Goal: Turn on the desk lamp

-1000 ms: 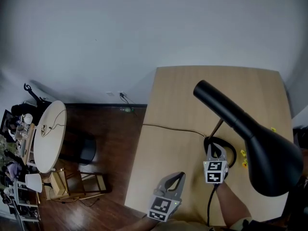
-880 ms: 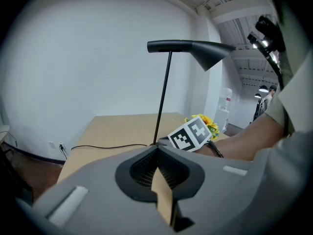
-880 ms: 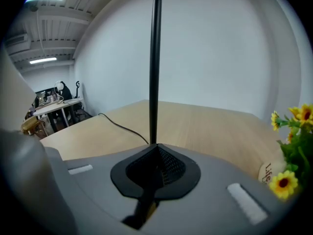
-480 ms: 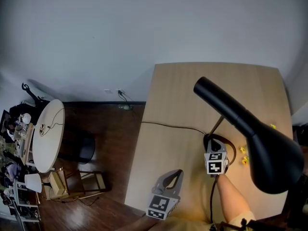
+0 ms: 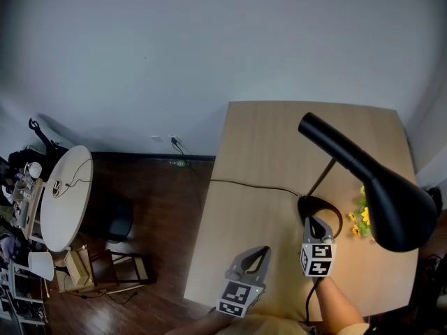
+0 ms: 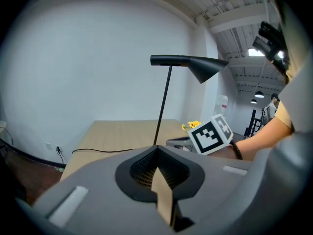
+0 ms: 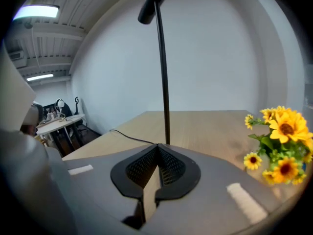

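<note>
Black lamp [image 5: 363,176] stands on the desk [image 5: 258,159]; its base [image 5: 303,205] lies directly ahead of the right claw [image 5: 312,225], very near. The left claw [image 5: 259,255] is farther off. Both claws are pressed together, empty.

Black desk lamp [image 5: 363,176] on wooden table [image 5: 265,145], right gripper [image 5: 312,222] at its base, left gripper [image 5: 257,255] nearby.

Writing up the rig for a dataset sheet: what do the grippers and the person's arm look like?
Both the left gripper and the right gripper are grey moulded shells with black mesh-textured linings, each carrying a white cube of black square markers. The right forearm is bare, with a dark wristband.
</note>
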